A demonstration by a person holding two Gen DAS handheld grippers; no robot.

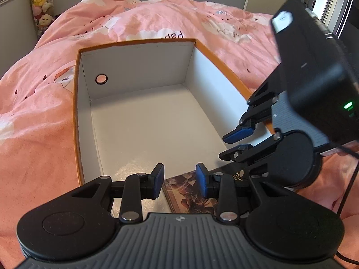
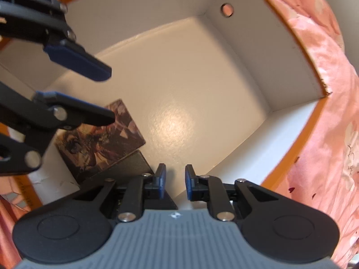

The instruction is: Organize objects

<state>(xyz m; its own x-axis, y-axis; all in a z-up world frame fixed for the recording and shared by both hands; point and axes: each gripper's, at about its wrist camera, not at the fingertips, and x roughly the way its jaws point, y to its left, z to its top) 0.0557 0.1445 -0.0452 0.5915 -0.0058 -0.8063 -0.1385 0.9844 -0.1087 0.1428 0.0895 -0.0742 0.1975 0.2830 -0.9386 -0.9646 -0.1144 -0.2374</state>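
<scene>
One illustrated card box [image 2: 101,139] lies flat on the floor of the open carton [image 1: 143,71], tucked into the corner that sits at lower left in the right wrist view; in the left wrist view only its edge peeks out at bottom centre. One round hole [image 1: 101,79] pierces a carton wall.

Two grippers hover over the carton. The left gripper [image 1: 179,180] has its jaws parted with nothing between them. The right gripper [image 2: 175,183] also gapes, narrower, and holds nothing.

One pink duvet [image 1: 56,116] surrounds the carton. A column of plush toys [image 1: 42,2] hangs at upper left.
</scene>
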